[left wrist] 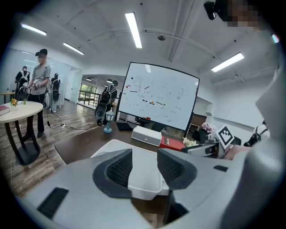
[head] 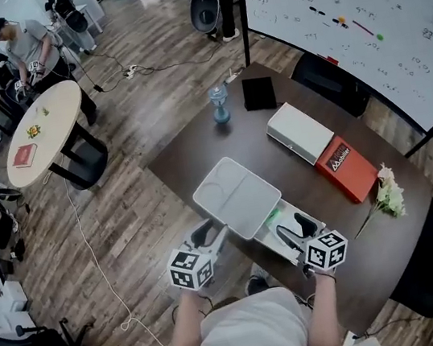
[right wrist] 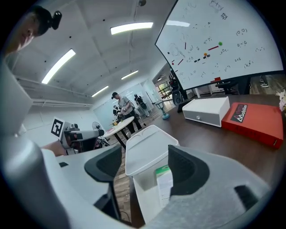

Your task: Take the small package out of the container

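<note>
Head view: the white container sits at the near edge of the dark surface, its lid pushed off toward the far left. The small package shows green in the opening, closest to the right gripper. Left gripper view: the left gripper is parted and empty, facing the lid. Right gripper view: the right gripper is parted and empty. The small package stands upright inside the container, just ahead, toward the right jaw.

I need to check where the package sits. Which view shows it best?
Right gripper view: the package stands in the open container, close up. Head view shows only its green edge; left gripper view shows none of it.
</note>
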A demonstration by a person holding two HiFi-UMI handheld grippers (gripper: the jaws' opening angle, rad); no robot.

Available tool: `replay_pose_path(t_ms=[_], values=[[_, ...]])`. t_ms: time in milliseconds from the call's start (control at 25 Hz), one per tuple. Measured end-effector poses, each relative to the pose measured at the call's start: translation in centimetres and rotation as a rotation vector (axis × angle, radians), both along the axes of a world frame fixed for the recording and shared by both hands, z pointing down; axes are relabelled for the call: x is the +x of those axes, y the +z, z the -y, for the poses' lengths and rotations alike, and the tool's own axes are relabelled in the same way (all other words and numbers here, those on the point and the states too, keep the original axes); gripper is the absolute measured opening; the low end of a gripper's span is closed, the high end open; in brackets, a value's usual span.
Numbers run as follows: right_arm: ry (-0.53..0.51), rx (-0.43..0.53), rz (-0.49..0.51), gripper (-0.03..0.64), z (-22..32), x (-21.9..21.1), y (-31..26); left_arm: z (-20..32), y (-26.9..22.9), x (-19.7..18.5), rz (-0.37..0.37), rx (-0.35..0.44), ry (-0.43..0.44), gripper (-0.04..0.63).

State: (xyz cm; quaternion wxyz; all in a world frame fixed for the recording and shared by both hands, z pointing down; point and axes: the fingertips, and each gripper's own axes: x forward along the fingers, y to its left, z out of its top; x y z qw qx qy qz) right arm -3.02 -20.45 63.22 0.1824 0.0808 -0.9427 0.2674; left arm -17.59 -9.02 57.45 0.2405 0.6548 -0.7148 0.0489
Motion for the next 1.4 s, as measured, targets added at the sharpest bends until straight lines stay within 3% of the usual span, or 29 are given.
replay_pose_path(t_ms=[400, 760, 960, 1400], values=[[-0.025, 0.04, -0.132, 0.327, 1.5, 0.8, 3.6, 1.9, 1.8, -0.4, -0.006, -0.008, 0.01, 0.166], [-0.059, 0.125, -0.288, 0.327, 1.3, 0.6, 5.7, 4.7, 2.4, 0.2, -0.033, -0.014, 0.086, 0.166], [-0.073, 0.184, -0.422, 0.327, 0.7, 1.0, 7.8, 5.0, 2.6, 0.7, -0.031, -0.049, 0.161, 0.166], [-0.095, 0.206, -0.552, 0.327, -0.1, -0.3, 10.5, 7.2, 4.1, 0.7, -0.053, -0.083, 0.351, 0.166]])
